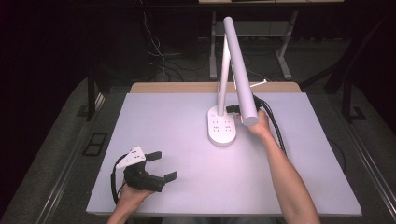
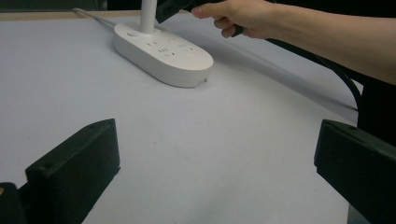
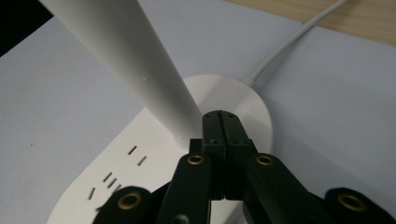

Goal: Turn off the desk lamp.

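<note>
Two hand-held grippers work a pale surface [image 1: 177,140] seen from above. At the near left corner, the left hand-held gripper [image 1: 163,165] rests low in a person's left hand [image 1: 128,196], its black jaws spread wide with nothing between them and pointing toward the middle of the surface, a grey three-cornered plate on top. Toward the far middle stands a white desk lamp: its oval base [image 1: 222,127], dotted with socket slots, lies flat on the surface, a slim upright stem [image 1: 224,70] rises from its far end, and a long tubular head [image 1: 240,70] slants forward over it. A white cord [image 3: 289,42] trails from the base toward the wooden far edge. At right, the right hand-held gripper [image 3: 222,122], jaws pressed together and empty, has its tips just beside the foot of the stem, over the base.
</note>
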